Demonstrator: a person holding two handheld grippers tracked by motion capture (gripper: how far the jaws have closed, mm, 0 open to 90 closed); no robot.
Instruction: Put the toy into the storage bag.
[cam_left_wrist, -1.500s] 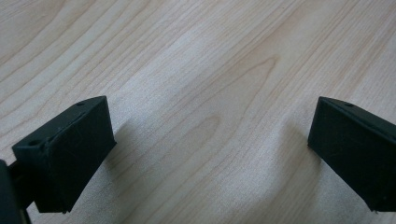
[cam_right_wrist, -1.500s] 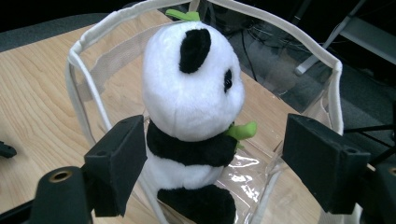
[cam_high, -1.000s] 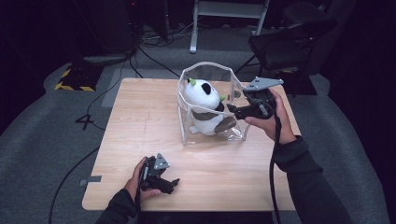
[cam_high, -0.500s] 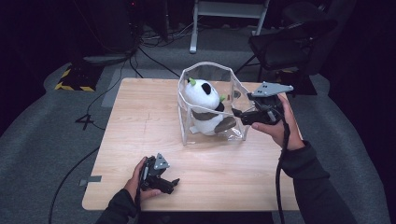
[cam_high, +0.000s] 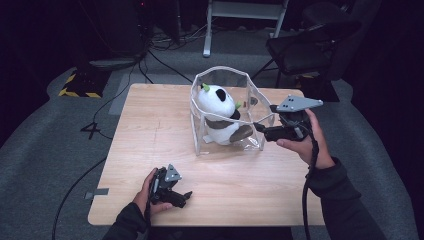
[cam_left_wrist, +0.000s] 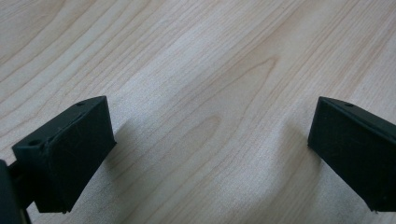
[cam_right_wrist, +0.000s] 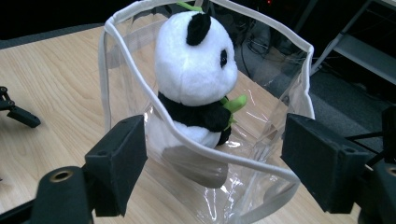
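Note:
A black-and-white plush panda (cam_high: 219, 112) (cam_right_wrist: 195, 79) with green bamboo sits upright inside a clear plastic bag (cam_high: 226, 85) (cam_right_wrist: 261, 121) with a white rim, at the table's back right. My right gripper (cam_high: 260, 128) (cam_right_wrist: 219, 158) stands open just right of the bag, jaws pointing at its near rim, nothing between them. Near the front edge my left gripper (cam_high: 184, 196) (cam_left_wrist: 205, 149) rests low over bare wood, open and empty.
The wooden table (cam_high: 150, 130) has free room on its left half and front right. A dark chair (cam_high: 305, 47) and a metal stand (cam_high: 240, 15) sit behind the table, with cables (cam_high: 150, 55) on the grey floor.
My right gripper has drawn back to the right, out of the bag, leaving the panda seated inside. The left gripper has stayed put.

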